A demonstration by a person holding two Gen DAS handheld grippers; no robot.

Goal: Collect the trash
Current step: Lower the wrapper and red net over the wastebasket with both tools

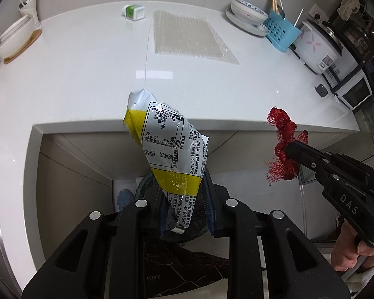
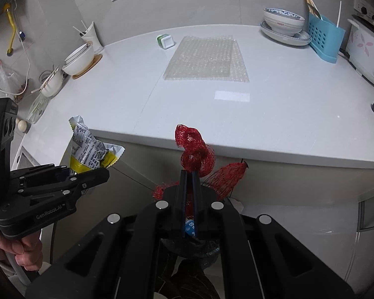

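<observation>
Both pieces of trash are off the counter and over the bin below. Left tongs are clamped on the wrapper, right tongs on the red net. Judged next: lower both over the bin's mouth, then spread the tongs.

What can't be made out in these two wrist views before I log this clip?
- Bin below the counter: both views, mostly hidden by the gripper bodies and held trash; its contents are unreadable.
- Snack wrapper in the left gripper: brand side unseen, lower end hidden between the fingers.
- Red mesh net in the right gripper: right wrist view, its tail hidden behind the fingers.
- Person: only hands show, cut off by frame edges.
</observation>
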